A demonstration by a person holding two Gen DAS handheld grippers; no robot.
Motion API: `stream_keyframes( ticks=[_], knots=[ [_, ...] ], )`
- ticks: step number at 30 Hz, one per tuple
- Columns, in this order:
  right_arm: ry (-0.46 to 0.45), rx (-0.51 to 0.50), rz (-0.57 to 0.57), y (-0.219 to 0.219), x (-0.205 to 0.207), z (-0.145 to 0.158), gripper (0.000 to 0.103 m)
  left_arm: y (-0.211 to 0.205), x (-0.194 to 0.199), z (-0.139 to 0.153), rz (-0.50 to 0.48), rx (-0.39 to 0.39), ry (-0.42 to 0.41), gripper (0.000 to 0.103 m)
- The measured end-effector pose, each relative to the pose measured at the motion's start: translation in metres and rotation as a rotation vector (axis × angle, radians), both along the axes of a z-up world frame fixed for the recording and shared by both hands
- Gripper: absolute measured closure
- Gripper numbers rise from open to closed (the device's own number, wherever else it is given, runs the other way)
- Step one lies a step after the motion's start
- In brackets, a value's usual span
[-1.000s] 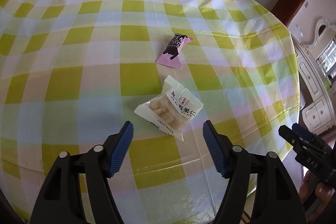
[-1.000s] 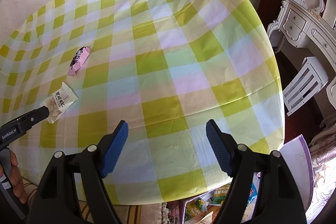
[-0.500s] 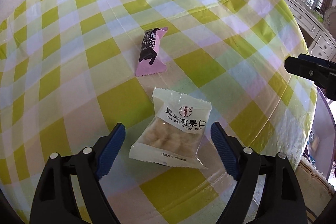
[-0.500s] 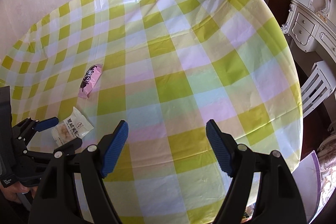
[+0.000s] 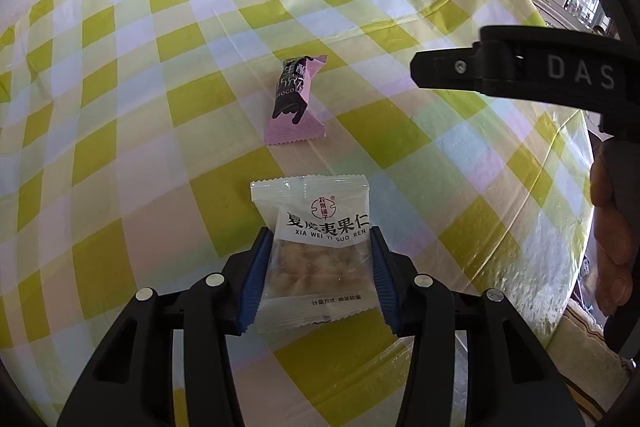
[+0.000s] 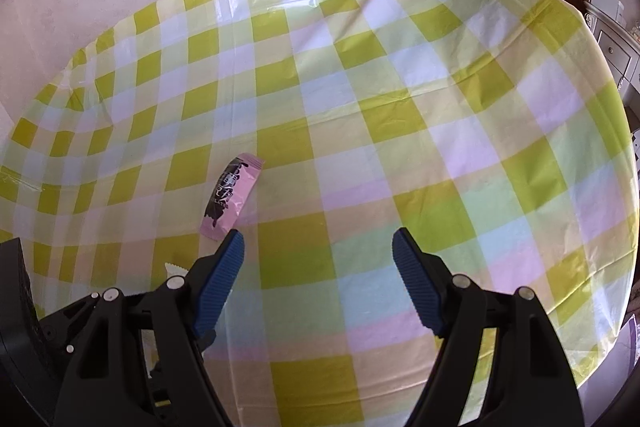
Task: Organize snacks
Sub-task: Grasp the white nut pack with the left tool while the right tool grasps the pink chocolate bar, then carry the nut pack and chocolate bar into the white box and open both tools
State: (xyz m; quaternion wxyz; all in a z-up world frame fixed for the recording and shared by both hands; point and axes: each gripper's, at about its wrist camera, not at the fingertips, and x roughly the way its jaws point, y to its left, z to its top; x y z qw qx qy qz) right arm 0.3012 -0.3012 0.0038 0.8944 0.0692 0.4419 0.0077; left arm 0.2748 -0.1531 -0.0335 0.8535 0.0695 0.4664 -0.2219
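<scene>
Two snack packets show in the left wrist view: the left gripper [image 5: 318, 263] clamps its blue pads against both sides of a clear plastic packet of pale nut pieces [image 5: 316, 255] on the yellow-green checked tablecloth [image 5: 120, 107], and a pink and black wrapped candy bar [image 5: 294, 99] lies just beyond.

From the right wrist view, the right gripper [image 6: 318, 251] hangs spread wide with nothing between its pads, the candy bar [image 6: 230, 203] just beside its left fingertip.

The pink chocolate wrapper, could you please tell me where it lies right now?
In the left wrist view the pink chocolate wrapper lies mid-table on the checked tablecloth, just beyond the clear nut packet.
</scene>
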Motion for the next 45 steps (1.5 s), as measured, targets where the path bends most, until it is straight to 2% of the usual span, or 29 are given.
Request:
stream_keyframes(
  ticks=[8, 15, 19, 21, 27, 29, 30, 31, 45],
  knots=[
    [0.013, 0.025, 0.016, 0.037, 0.034, -0.012, 0.027, 0.045, 0.008, 0.001, 0.194, -0.078, 0.025, 0.058],
    [0.037, 0.002, 0.001, 0.056, 0.06, -0.032, 0.027, 0.073, 0.01, 0.002, 0.344, -0.088, 0.003, 0.058],
    [0.055, -0.019, -0.013, 0.059, 0.074, -0.043, 0.027, 0.083, 0.007, 0.003, 0.394, -0.11, -0.007, 0.058],
    [0.059, -0.041, -0.018, 0.059, 0.078, -0.047, 0.027, 0.086, 0.007, 0.003, 0.405, -0.12, -0.007, 0.058],
    [0.057, -0.118, -0.024, 0.061, 0.083, -0.05, 0.046, 0.09, 0.006, 0.003, 0.416, -0.144, -0.009, 0.058],
    [0.053, -0.117, -0.019, 0.059, 0.081, -0.05, 0.055, 0.092, 0.006, 0.004, 0.421, -0.152, -0.011, 0.058],
    [0.053, -0.118, -0.012, 0.06, 0.08, -0.05, 0.064, 0.092, 0.006, 0.004, 0.421, -0.155, -0.012, 0.058],
    [0.053, -0.118, -0.004, 0.06, 0.079, -0.049, 0.069, 0.092, 0.006, 0.005, 0.42, -0.157, -0.013, 0.058],
    [0.049, -0.137, -0.002, 0.049, 0.028, -0.042, 0.076, 0.088, 0.0, 0.011, 0.407, -0.171, -0.031, 0.059]
  ],
)
